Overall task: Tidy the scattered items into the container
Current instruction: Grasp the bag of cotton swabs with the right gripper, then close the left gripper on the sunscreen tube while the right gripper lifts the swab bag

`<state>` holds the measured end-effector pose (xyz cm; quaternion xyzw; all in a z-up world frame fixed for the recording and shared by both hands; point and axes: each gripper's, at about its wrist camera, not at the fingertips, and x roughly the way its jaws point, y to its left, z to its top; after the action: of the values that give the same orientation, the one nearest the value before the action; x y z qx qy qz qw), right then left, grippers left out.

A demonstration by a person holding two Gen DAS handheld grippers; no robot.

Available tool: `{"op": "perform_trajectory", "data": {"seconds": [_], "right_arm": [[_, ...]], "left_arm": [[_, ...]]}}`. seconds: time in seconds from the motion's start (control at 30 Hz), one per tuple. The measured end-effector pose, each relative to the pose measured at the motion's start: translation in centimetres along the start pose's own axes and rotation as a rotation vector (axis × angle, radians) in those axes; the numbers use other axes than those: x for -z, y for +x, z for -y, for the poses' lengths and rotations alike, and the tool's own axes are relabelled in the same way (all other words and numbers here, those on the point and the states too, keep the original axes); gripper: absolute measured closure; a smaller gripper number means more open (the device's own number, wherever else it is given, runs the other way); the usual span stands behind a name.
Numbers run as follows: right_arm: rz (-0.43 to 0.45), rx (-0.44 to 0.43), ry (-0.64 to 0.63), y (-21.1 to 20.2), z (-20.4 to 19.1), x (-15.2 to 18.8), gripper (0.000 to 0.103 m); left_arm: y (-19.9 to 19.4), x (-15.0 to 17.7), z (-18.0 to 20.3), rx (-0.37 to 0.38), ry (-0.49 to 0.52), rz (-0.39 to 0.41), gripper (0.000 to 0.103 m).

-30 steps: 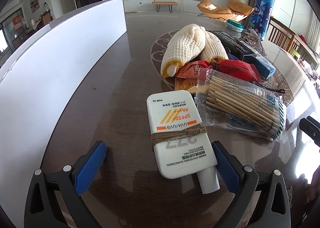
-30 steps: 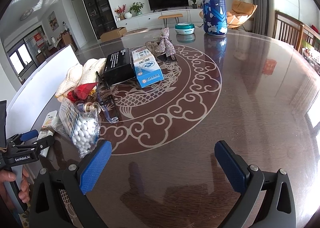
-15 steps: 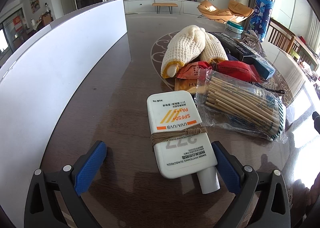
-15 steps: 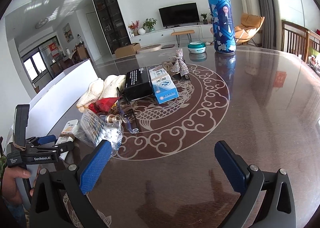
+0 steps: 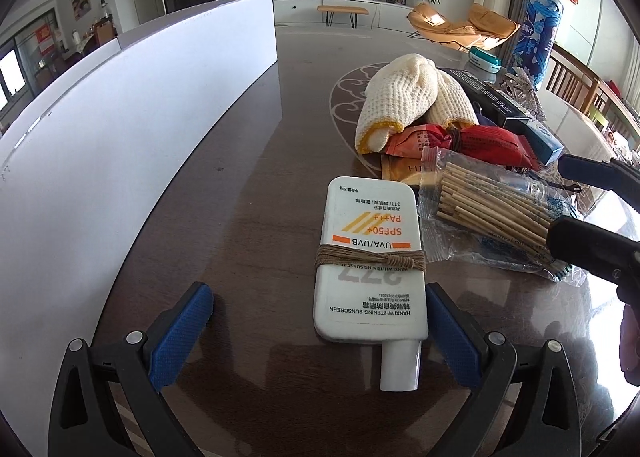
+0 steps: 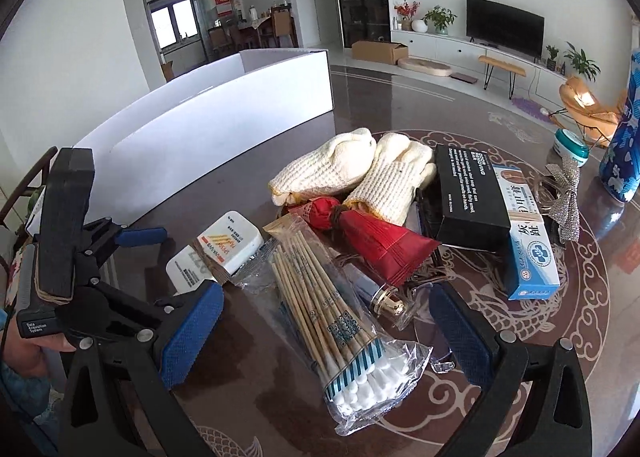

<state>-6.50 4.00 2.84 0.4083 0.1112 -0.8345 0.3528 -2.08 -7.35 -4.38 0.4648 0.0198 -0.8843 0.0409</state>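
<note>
Dark table [image 5: 248,217], swab tips [image 6: 372,385] R-view only

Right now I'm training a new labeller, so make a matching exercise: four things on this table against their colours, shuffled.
Things:
1. sunscreen tube
2. knitted gloves
3. snack packet
4. medicine box

Colours:
A. red
B. blue and white
C. white with orange stripes
D. cream with yellow cuffs

Pairs: 1-C, 2-D, 3-A, 4-B

White sunscreen tube [image 5: 370,257] with orange stripes; cream gloves [image 6: 352,177]; red packet [image 6: 380,245]; dark brown surface [image 5: 240,217] with pale scrollwork.
</note>
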Motion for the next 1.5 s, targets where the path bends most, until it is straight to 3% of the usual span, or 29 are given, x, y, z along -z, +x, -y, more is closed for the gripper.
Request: {"op": "perform_trajectory", "data": {"seconds": [0.07, 0.2, 0.47, 0.6, 0.77, 0.83, 0.87, 0.9, 0.93, 0.97, 1.27, 1.5], "right_arm": [[-0.046, -0.008, -0.009, 0.8, 0.1, 1.0, 0.000], [-0.111, -0.148, 0.007, 0.2, -0.2, 3.1, 0.000], [-0.142, -0.009, -0.144, 1.6, -2.3, 3.6, 0.000], [-0.107, -0.015, -0.174, 1.6, -2.6, 3.9, 0.000], [-0.125, -0.008, -0.165, 1.5, -2.8, 4.1, 0.000], [-0.118, -0.008, -0.162, 1.0, -2.8, 4.2, 0.006], [-0.104, -0.009, -0.161, 0.5, -3.0, 4.4, 0.023], [-0.092, -0.007, -0.158, -0.1, -3.1, 4.5, 0.049], [-0.087, 0.004, -0.154, -0.4, -3.1, 4.6, 0.060], [-0.088, 0.012, -0.142, -0.6, -2.8, 4.7, 0.065], [-0.031, 0.167, 0.047, -3.7, 1.2, 7.7, 0.065], [-0.024, 0.190, 0.063, -4.0, 1.7, 7.7, 0.065]], "left_arm": [[0.0, 0.0, -0.1, 0.013, 0.022, -0.003, 0.000], [-0.1, 0.2, -0.2, 0.051, 0.077, -0.006, 0.000], [0.6, -0.9, -0.5, 0.086, 0.134, -0.042, 0.000], [0.8, -1.2, -0.5, 0.092, 0.143, -0.042, 0.000], [0.7, -0.9, -0.6, 0.089, 0.136, -0.021, 0.000], [0.7, -0.8, -0.6, 0.083, 0.127, -0.016, 0.000], [0.6, -0.8, -0.6, 0.082, 0.124, -0.015, 0.000], [0.6, -0.8, -0.6, 0.081, 0.123, -0.014, 0.000], [0.7, -0.8, -0.6, 0.081, 0.123, -0.013, 0.000], [0.7, -0.8, -0.6, 0.081, 0.123, -0.013, 0.000], [0.8, -0.8, 0.5, 0.103, 0.153, 0.012, 0.000], [0.8, -1.1, 1.0, 0.110, 0.161, 0.016, 0.000]]}}
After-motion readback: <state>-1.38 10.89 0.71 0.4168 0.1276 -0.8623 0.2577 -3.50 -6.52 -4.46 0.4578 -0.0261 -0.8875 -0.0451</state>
